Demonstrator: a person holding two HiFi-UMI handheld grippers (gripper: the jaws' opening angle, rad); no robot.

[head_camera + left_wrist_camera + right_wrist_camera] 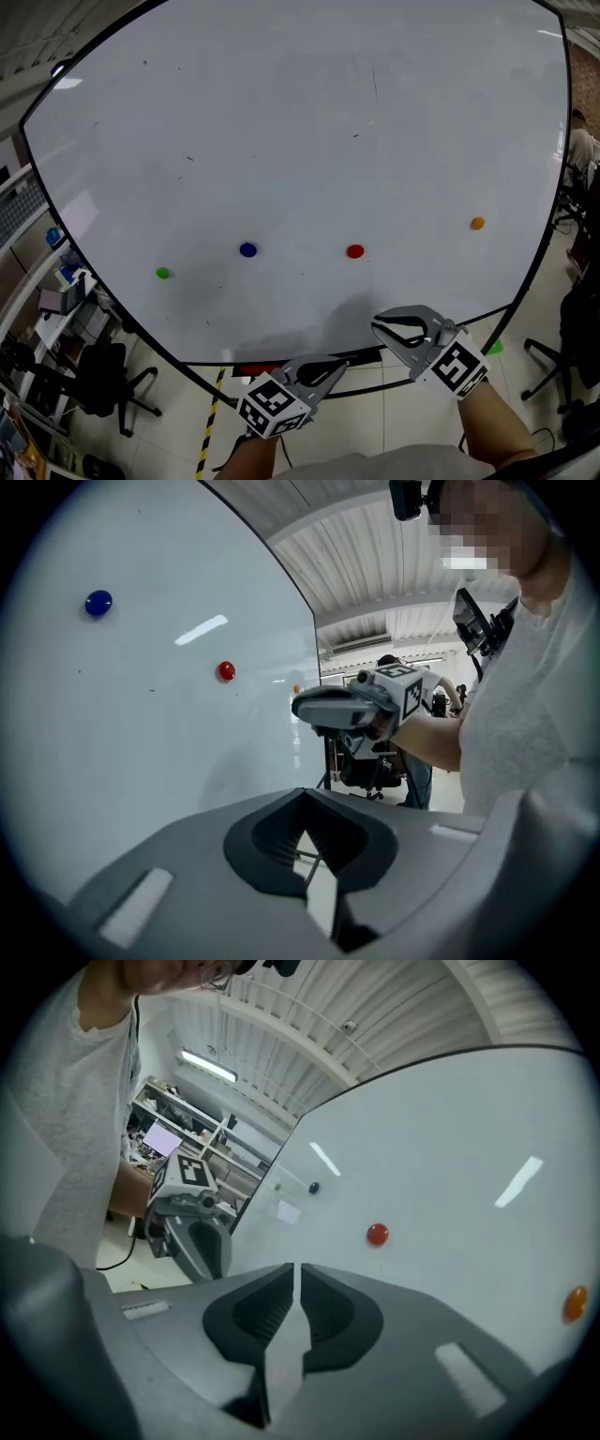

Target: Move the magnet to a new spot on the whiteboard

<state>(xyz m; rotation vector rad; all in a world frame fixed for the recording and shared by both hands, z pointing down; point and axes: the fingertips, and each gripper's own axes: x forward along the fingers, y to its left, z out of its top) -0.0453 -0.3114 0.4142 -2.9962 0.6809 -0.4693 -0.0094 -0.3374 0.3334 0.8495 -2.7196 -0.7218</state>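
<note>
Magnets dot the whiteboard [300, 141]: green magnet [163, 273], blue magnet [247, 249] and red magnet [354, 251] in a low row, orange magnet [477, 223] higher at right. Right claw [379, 325] hangs below the red magnet, clear of it, tips barely parted, nothing between. Left claw [343, 365] sits lower, pressed together, empty.

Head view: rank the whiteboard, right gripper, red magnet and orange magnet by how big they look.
1. Whiteboard: fills most of the view.
2. Right gripper: far smaller, and its nearness to the camera enlarges it.
3. Red magnet and orange magnet: small dots that look about alike, so I won't rank them against each other.
</note>
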